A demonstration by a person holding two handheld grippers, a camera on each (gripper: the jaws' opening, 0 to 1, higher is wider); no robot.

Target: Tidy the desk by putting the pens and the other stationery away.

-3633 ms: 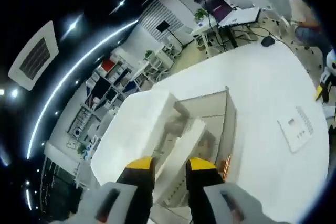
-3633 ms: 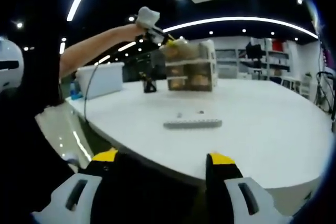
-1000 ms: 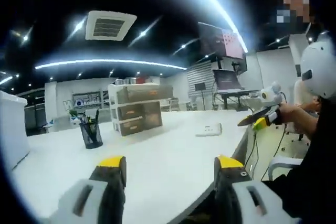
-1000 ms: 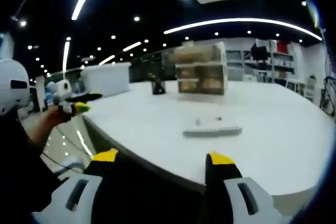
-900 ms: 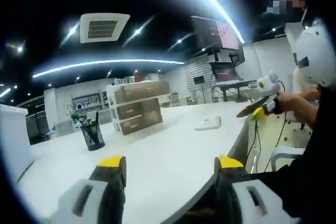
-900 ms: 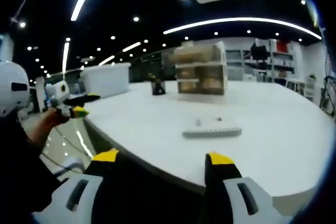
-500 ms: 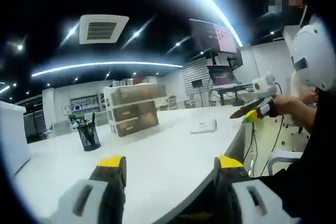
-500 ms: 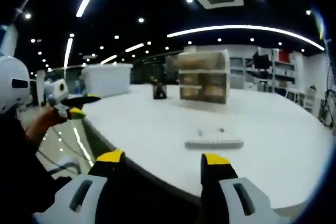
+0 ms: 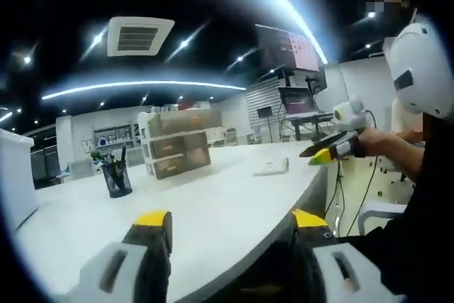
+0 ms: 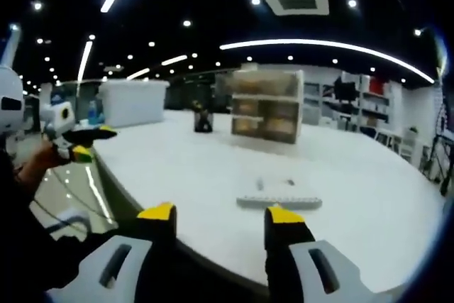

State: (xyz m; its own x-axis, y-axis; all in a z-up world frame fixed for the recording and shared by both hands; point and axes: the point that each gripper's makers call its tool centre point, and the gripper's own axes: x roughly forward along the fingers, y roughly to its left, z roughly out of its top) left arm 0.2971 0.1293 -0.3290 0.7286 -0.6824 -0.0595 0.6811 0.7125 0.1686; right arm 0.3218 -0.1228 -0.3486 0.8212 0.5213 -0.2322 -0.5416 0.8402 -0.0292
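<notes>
While both jaws gape empty | glossy white desk (image 10: 213,168) | boxy drawer unit (image 10: 266,115) | mesh pen cup (image 9: 117,179)

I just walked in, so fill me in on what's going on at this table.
A person holds both hand-held grippers open and empty at the white table's near edge. On it stand a pen cup and a drawer unit; a flat grey strip lies just beyond the right hand-held gripper. The left hand-held gripper holds nothing.
</notes>
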